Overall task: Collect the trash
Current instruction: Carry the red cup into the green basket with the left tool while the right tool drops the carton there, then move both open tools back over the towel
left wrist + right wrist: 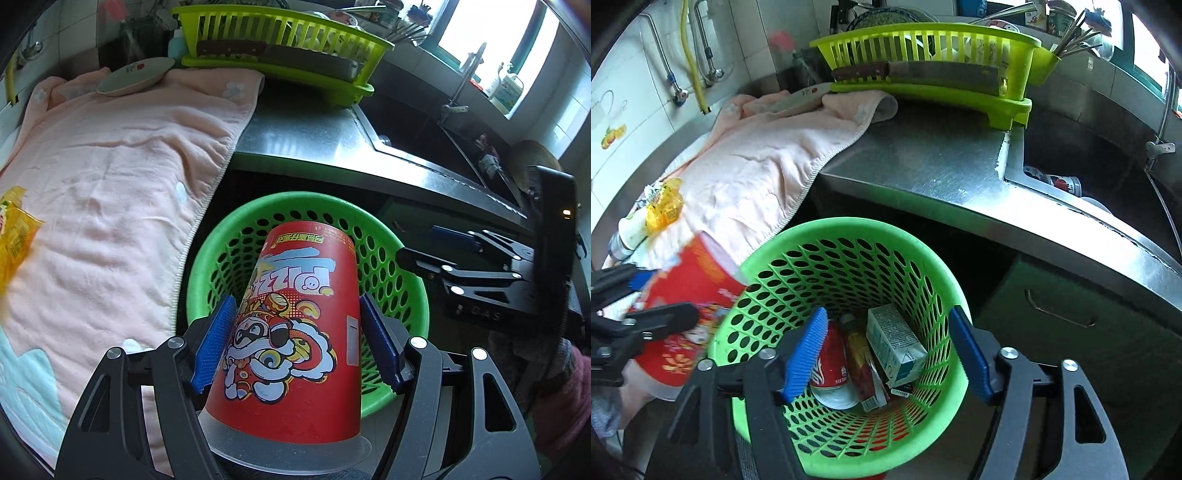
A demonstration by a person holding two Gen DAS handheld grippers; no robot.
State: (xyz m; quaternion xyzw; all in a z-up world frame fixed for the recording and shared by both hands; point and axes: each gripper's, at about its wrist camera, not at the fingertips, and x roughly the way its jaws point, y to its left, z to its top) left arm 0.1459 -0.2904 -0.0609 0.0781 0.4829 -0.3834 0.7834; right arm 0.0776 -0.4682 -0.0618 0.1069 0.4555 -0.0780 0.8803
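A red printed paper cup (295, 332) sits upside down between the blue pads of my left gripper (295, 306), which is shut on it, just over the near rim of the green perforated basket (229, 229). In the right wrist view the cup (698, 273) and left gripper (653, 295) are at the basket's left side. My right gripper (888, 321) hangs open above the basket (798, 236) with nothing between its pads. Inside lie a red soda can (829, 365), a white-green carton (895, 343) and a red wrapper (860, 362). A yellow wrapper (663, 206) lies on the towel.
A pink towel (110, 177) covers the steel counter (923, 158). A lime dish rack (923, 55) with a cleaver stands at the back, a plate (136, 74) beside it. The sink (1089, 155) lies to the right and a cabinet door (1071, 332) is below it.
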